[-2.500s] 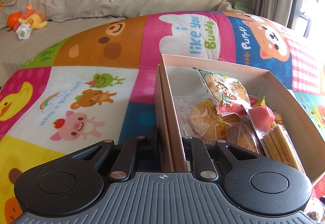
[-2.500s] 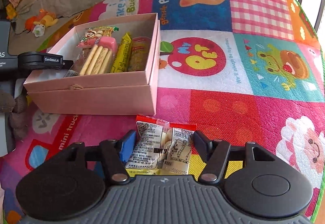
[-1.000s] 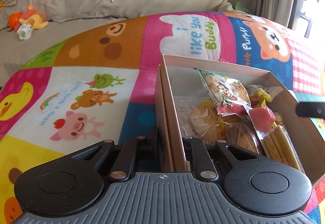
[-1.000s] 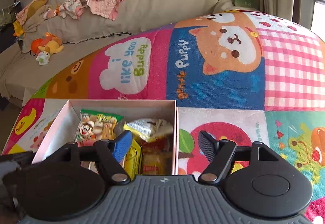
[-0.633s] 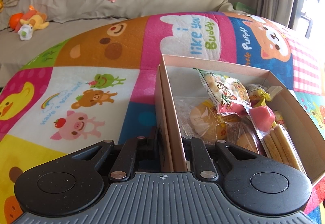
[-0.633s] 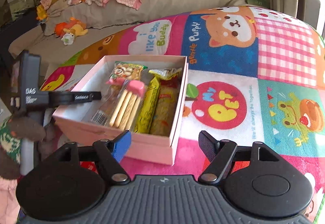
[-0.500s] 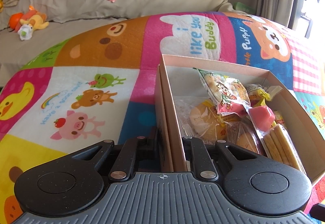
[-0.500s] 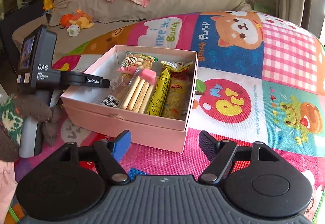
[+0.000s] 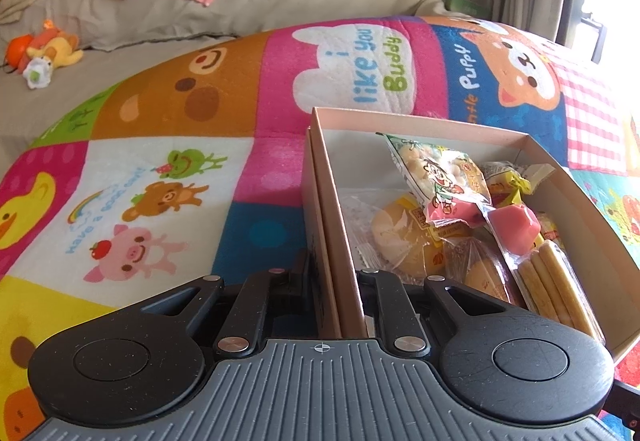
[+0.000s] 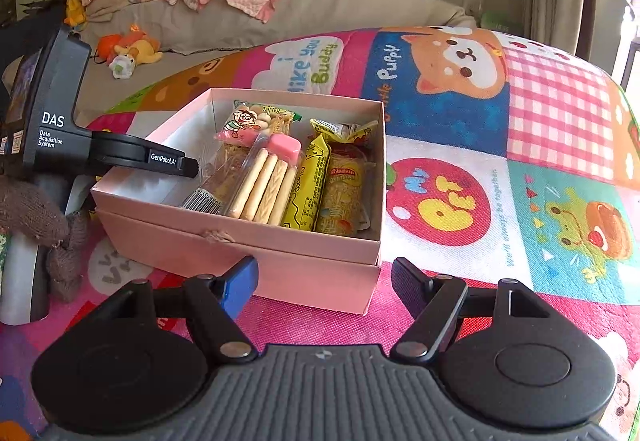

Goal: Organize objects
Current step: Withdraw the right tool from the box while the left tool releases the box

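Left wrist view: left gripper [image 9: 334, 281] clamped on the near wall of the pink box [image 9: 424, 127], one finger outside, one inside; box on the play mat [image 9: 168, 145], holding a cartoon snack bag [image 9: 436, 173], bun packets [image 9: 394, 237] and biscuit sticks [image 9: 550, 281] toward its right side; sofa [image 9: 132, 13] beyond the mat. Right wrist view: right gripper [image 10: 324, 283] empty, fingers spread wide, just short of the box [image 10: 280, 241] front wall; inside the box, sticks [image 10: 268, 187] at centre, yellow packet [image 10: 310, 187] and noodle packet [image 10: 344, 191] to their right, left gripper [image 10: 120, 155] pinching the box's left wall.
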